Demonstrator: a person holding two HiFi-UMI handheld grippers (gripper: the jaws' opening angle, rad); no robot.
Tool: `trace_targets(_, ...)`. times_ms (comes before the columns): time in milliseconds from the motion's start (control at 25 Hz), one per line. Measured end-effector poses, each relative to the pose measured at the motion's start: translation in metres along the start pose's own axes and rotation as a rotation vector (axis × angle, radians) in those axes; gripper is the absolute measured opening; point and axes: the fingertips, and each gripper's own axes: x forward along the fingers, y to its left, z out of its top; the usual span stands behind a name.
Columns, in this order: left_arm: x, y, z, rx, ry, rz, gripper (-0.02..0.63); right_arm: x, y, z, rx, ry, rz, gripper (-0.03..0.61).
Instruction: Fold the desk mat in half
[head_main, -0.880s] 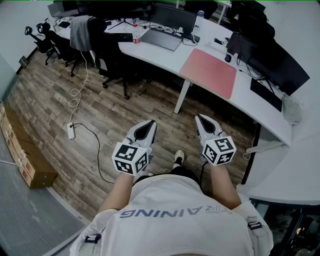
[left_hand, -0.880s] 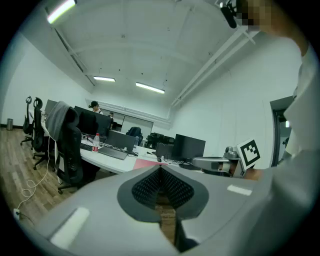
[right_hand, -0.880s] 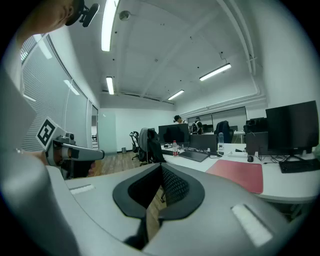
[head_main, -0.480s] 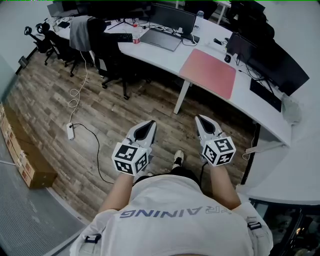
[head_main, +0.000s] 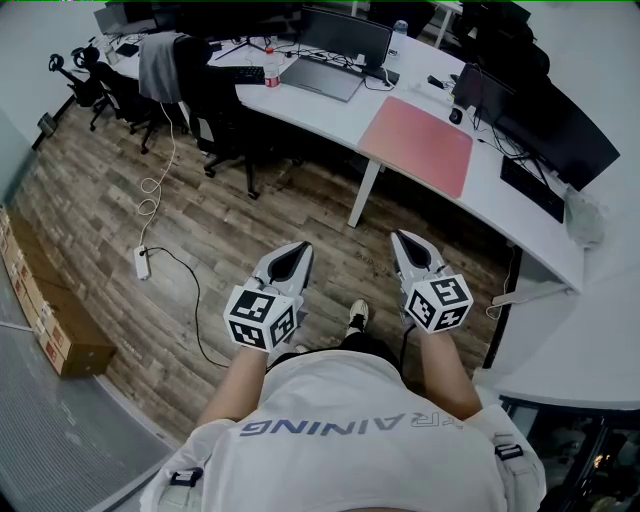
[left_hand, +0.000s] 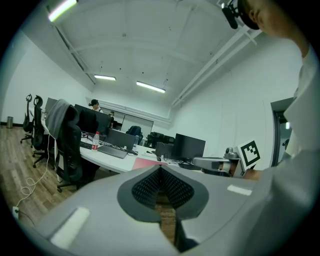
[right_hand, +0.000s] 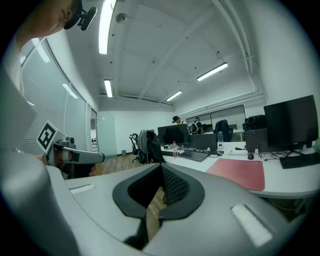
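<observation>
The pink desk mat (head_main: 417, 143) lies flat and unfolded on the white desk (head_main: 330, 115), far ahead of both grippers. It also shows in the right gripper view as the mat (right_hand: 239, 172), and as a thin pink strip (left_hand: 146, 162) in the left gripper view. My left gripper (head_main: 299, 248) and right gripper (head_main: 401, 238) are held side by side in front of my body, above the wooden floor and well short of the desk. On both, the jaws are shut with nothing between them. Each gripper view shows its own closed jaws, the left gripper (left_hand: 161, 168) and the right gripper (right_hand: 161, 167).
On the desk are a laptop (head_main: 322, 78), a water bottle (head_main: 272, 68), monitors (head_main: 545, 125), a mouse (head_main: 455, 116) beside the mat and a keyboard (head_main: 535, 188). A chair with a grey jacket (head_main: 163, 62) stands at the desk. A power strip (head_main: 142, 262) and a cardboard box (head_main: 50, 330) lie on the floor.
</observation>
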Motion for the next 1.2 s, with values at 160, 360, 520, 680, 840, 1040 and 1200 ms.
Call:
trace_targets(160, 0.005, 0.000, -0.003, -0.003, 0.009, 0.000, 0.000, 0.002, -0.005, -0.003, 0.009, 0.006, 0.001, 0.017)
trace_targets(360, 0.019, 0.002, 0.001, -0.003, 0.016, 0.007, 0.000, 0.011, -0.021, -0.004, 0.025, 0.025, -0.001, 0.017)
trace_targets(520, 0.037, 0.005, 0.006, 0.002, 0.022, 0.016, 0.000, 0.025, -0.038, 0.001, 0.034, 0.029, 0.011, 0.017)
trace_targets(680, 0.063, 0.008, 0.014, 0.011, 0.031, 0.024, 0.000, 0.041, -0.062, 0.008, 0.047, 0.027, 0.018, 0.017)
trace_targets(840, 0.095, 0.011, 0.024, 0.027, 0.034, 0.030, 0.000, 0.060, -0.095, 0.017, 0.065, 0.015, 0.016, 0.017)
trace_targets(1040, 0.144, 0.014, 0.044, 0.039, 0.024, 0.045, 0.000, 0.083, -0.139, 0.033, 0.063, 0.003, 0.022, 0.017)
trace_targets(1200, 0.184, 0.009, 0.055, 0.050, 0.019, 0.055, 0.000, 0.097, -0.180, 0.043, 0.071, -0.005, 0.031, 0.017)
